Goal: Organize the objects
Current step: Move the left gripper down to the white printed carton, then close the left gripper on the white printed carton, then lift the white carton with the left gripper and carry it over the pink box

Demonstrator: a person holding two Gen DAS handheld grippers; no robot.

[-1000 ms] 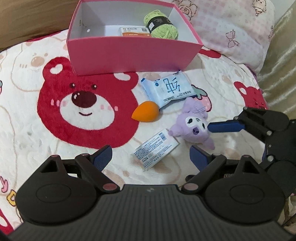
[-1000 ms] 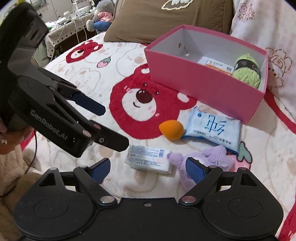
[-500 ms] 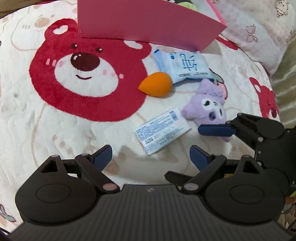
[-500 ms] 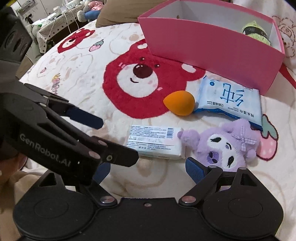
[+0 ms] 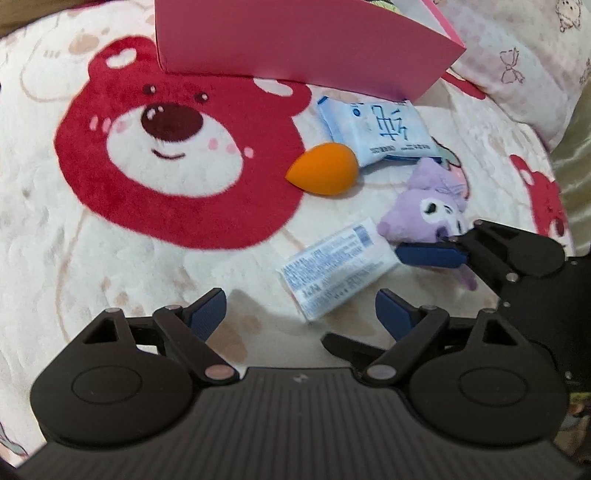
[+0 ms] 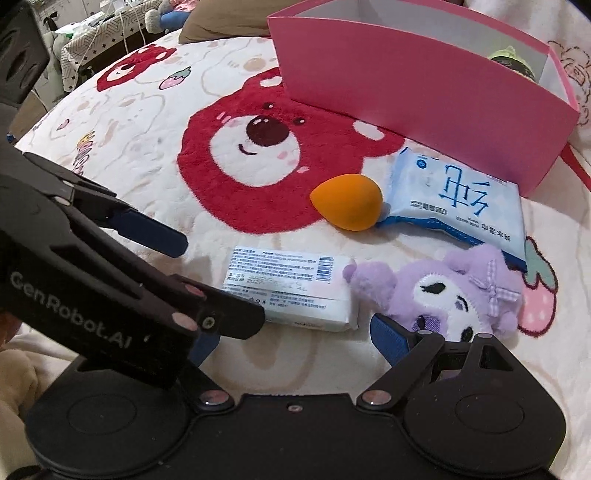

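Observation:
A white flat packet (image 5: 338,267) (image 6: 291,291) lies on the bear blanket, with a purple plush (image 5: 428,212) (image 6: 447,291) to its right, an orange sponge (image 5: 325,168) (image 6: 349,201) and a blue wipes pack (image 5: 376,131) (image 6: 458,199) beyond. The pink box (image 5: 295,40) (image 6: 417,77) stands behind them. My left gripper (image 5: 301,314) is open, low over the blanket just short of the packet. My right gripper (image 6: 291,334) is open, its right finger beside the plush; its left finger is hidden behind the left gripper's body (image 6: 92,266).
Green yarn (image 6: 511,61) shows inside the box. A pink patterned pillow (image 5: 517,62) lies at the right. The blanket's edge and a cluttered room (image 6: 92,33) lie far left. The right gripper's arm (image 5: 517,258) reaches in beside the plush.
Both grippers have moved down and forward toward the packet and plush. The objects have not moved. Both grippers stay open.

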